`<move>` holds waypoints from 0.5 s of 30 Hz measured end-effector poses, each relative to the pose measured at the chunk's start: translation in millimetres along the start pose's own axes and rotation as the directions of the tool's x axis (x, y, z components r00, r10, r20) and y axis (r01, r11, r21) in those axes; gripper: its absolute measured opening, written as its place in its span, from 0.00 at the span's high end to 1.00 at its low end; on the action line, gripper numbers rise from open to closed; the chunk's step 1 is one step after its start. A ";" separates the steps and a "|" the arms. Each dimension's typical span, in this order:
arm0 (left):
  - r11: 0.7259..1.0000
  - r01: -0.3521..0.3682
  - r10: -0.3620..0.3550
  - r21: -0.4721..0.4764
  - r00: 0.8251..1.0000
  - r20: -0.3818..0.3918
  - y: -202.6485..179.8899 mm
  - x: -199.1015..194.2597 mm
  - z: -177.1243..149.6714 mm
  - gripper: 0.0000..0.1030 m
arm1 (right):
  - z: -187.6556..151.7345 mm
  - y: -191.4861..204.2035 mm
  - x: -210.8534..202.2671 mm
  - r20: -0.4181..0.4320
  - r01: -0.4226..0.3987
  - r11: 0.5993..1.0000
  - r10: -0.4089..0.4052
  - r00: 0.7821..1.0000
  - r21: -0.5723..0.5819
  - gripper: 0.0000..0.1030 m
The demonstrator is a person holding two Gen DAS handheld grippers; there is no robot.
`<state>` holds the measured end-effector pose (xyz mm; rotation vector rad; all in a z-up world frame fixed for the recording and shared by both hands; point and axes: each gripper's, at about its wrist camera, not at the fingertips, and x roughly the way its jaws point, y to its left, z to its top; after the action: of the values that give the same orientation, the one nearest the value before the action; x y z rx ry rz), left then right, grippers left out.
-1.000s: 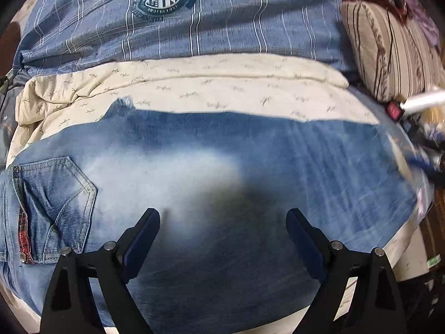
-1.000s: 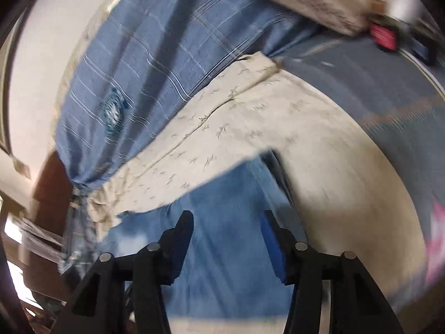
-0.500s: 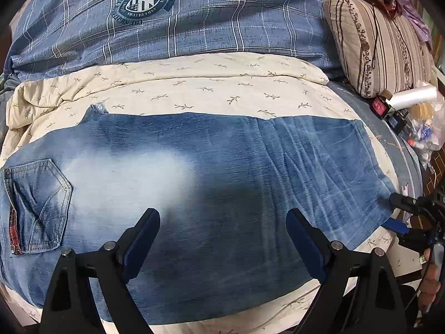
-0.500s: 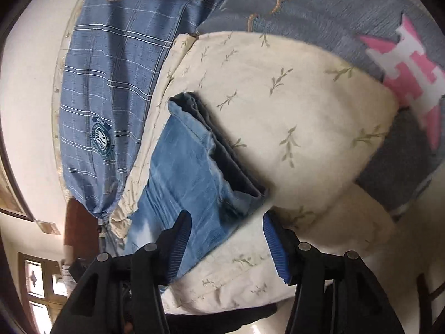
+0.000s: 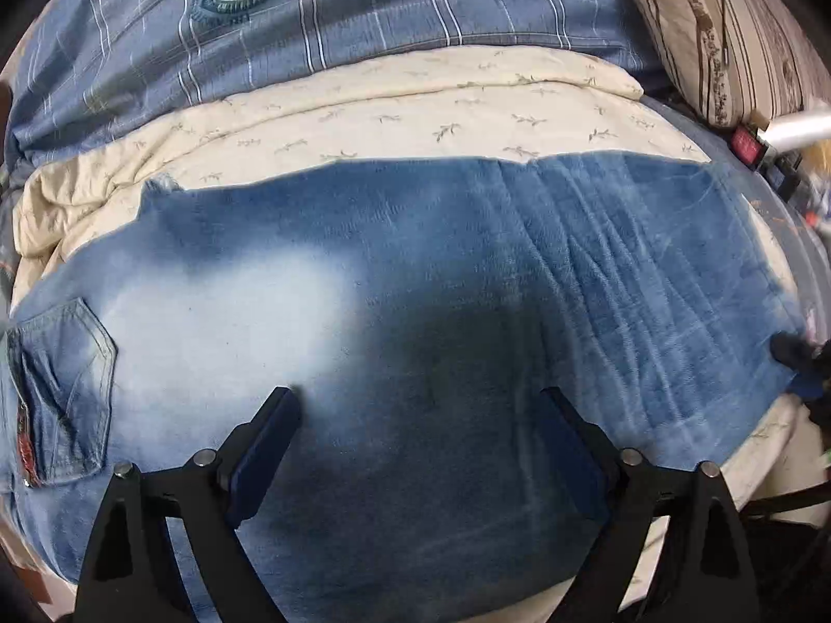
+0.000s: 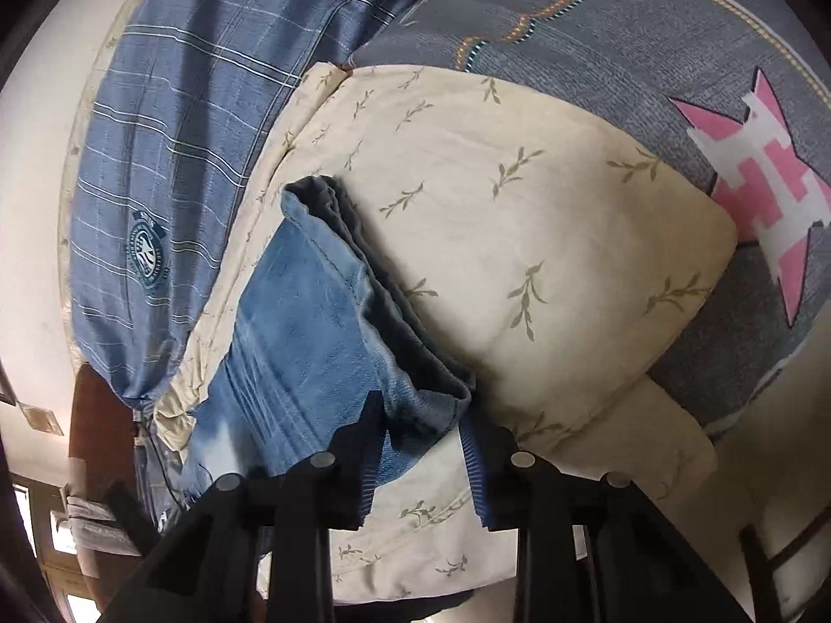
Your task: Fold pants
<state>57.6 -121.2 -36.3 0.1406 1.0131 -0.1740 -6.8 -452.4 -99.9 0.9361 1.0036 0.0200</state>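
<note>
Denim jeans (image 5: 415, 311) lie flat; our left gripper (image 5: 420, 446) hovers spread, lower centre. Our right gripper (image 6: 423, 446), jaws apart around the hem (image 6: 415, 389), should pinch both layers squarely.

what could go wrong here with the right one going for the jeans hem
The right hand-held gripper straddles only the near corner of the hem of the jeans, so it could pinch just one layer, or catch the cream quilt underneath. The left hand-held gripper hovers open, so the jeans may slide when pulled.
</note>
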 end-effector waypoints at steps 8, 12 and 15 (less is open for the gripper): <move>0.993 -0.093 0.093 0.070 0.996 0.011 2.2 -3.1 -4.5 0.08 | 2.8 5.7 1.1 -0.006 0.031 0.999 -0.031 1.000 -0.011 0.72; 0.998 -0.060 0.060 0.011 0.998 -0.003 13.4 4.2 -5.9 0.03 | -3.6 32.5 -7.5 0.050 0.117 0.987 -0.112 0.992 -0.113 0.79; 0.998 -0.054 0.054 0.017 0.999 0.003 13.8 4.8 -6.3 0.03 | -12.1 71.5 -25.3 0.135 0.170 0.958 -0.141 0.981 -0.233 0.80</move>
<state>57.8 -106.9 -43.2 0.1829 1.0048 -0.1333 -2.4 -410.1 -36.0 0.6246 0.9395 -0.0428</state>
